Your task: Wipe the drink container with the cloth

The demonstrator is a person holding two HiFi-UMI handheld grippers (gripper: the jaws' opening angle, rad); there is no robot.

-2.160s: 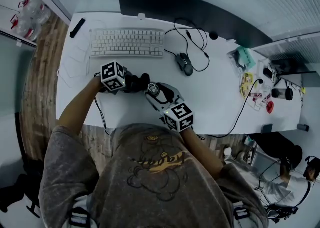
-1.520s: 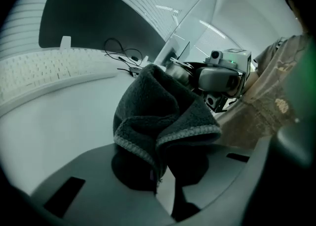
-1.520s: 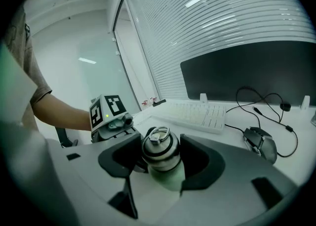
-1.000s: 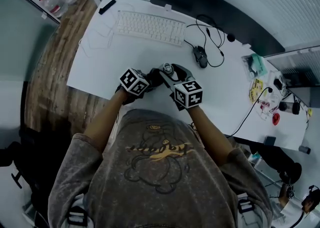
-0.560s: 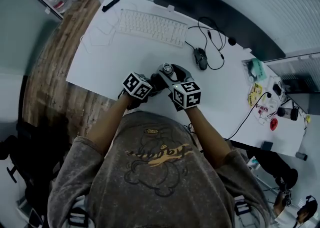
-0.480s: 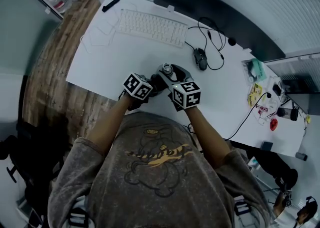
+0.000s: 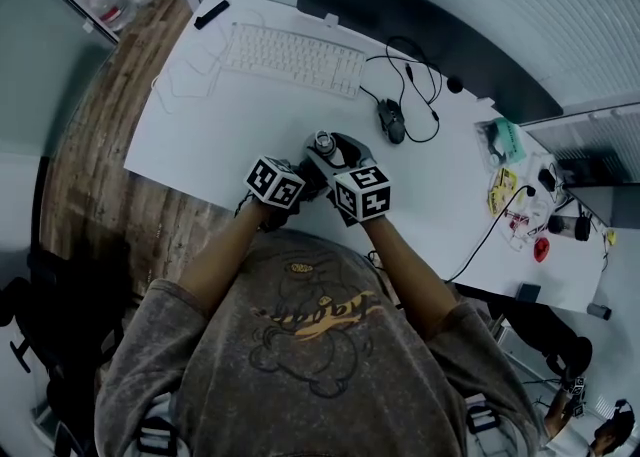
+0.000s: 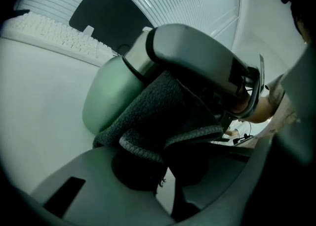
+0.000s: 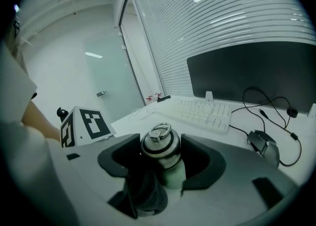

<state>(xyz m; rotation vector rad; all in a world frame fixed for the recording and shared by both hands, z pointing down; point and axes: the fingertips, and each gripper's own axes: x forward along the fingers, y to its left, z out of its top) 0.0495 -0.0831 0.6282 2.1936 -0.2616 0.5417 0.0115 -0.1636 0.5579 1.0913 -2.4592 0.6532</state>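
Currently: one bottle (image 9: 159, 143) clamped in right gripper (image 9: 165, 159), jaws wide, toward desk (image 7: 220, 135) 6 o'clock edge. One cloth (image 8: 163, 116) pinched in left gripper (image 8: 165, 170), against bottle's 9 o'clock side. One keyboard (image 7: 293, 57) at 11 o'clock.

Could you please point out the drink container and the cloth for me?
drink container (image 9: 160, 146): right gripper view, on its metal cap.
cloth (image 8: 163, 105): left gripper view, on its dark middle fold.
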